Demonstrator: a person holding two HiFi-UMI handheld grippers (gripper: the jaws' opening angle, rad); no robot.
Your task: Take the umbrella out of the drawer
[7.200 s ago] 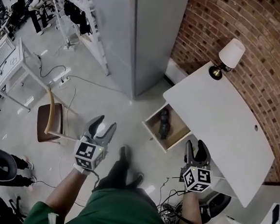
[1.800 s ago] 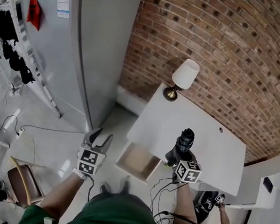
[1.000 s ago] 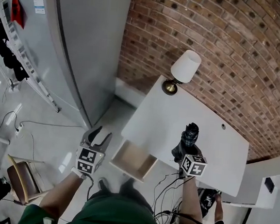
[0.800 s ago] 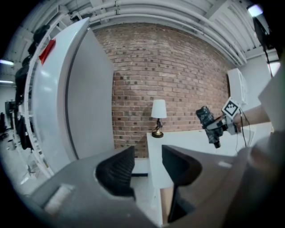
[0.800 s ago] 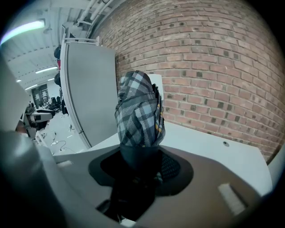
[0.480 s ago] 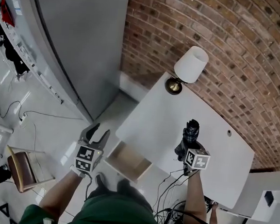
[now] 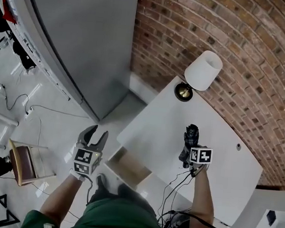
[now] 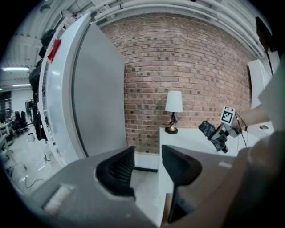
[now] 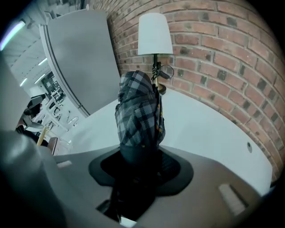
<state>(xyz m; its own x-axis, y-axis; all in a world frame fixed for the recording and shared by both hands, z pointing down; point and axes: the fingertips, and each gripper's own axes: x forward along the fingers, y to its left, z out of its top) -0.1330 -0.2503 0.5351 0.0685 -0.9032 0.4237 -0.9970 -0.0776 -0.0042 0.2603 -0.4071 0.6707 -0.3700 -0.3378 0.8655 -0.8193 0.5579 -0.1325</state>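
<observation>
A brick wall is backing a white table, on which a lamp is standing at the far corner. Over that tabletop the right gripper is being held, pointing steeply down. Its jaws are being kept closed on the dark end of a folded plaid umbrella, so that the fabric end is standing out beyond the jaws toward the lamp. The grip is being taken at the very end, judged so that the bundle is kept from swinging and can be laid down on the table. Whether the umbrella is touching the tabletop cannot be told.

The umbrella is thus already out of the drawer, which is being left pulled out and bare under the table's near edge. Beside that drawer, over the floor, the left gripper is being held with its jaws moderately apart and nothing between them. It is judged to be waiting there, well placed for pushing the drawer shut. Further out, a tall grey cabinet is standing to the left of the table.
</observation>
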